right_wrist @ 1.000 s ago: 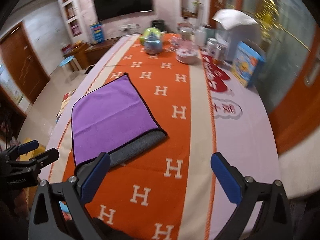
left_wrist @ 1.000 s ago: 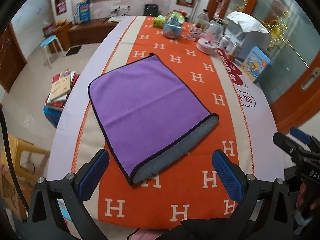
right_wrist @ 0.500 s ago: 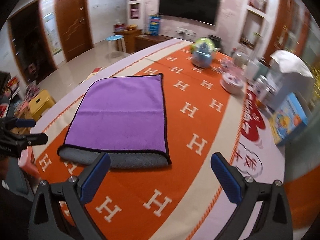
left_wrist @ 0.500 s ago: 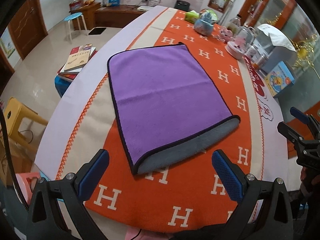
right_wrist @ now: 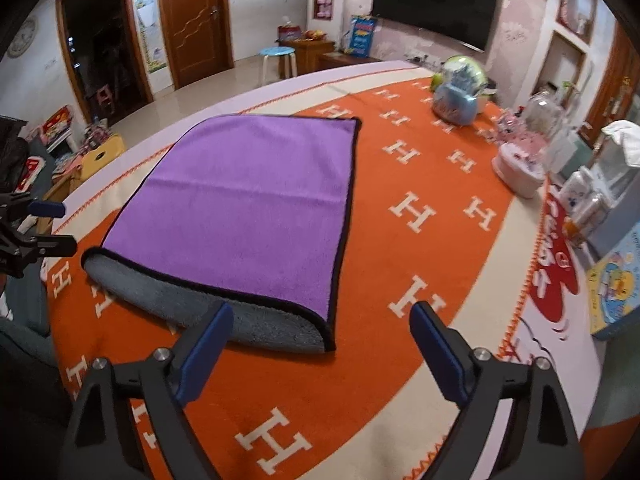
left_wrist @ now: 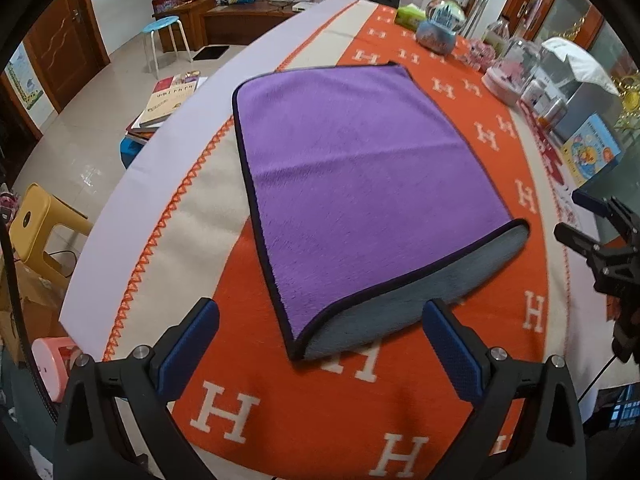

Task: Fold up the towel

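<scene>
A purple towel [left_wrist: 360,168] with a dark hem lies flat on the orange tablecloth, folded over once, with its grey underside showing along the near edge [left_wrist: 400,304]. It also shows in the right wrist view [right_wrist: 248,200]. My left gripper [left_wrist: 320,338] is open and empty, just in front of the towel's near left corner. My right gripper [right_wrist: 322,338] is open and empty, at the towel's near right corner. Each gripper also shows at the edge of the other's view: the right [left_wrist: 596,240], the left [right_wrist: 28,228].
The orange tablecloth [left_wrist: 328,420] with white H marks covers the table. At the far right stand a blue snow globe [right_wrist: 456,96], a pink cake-shaped box [right_wrist: 520,168], jars and a blue picture book [right_wrist: 616,280]. Stools and books lie on the floor to the left.
Both grippers have moved closer to the towel's near edge and swung their views. The towel has not moved. Both grippers stay open.
</scene>
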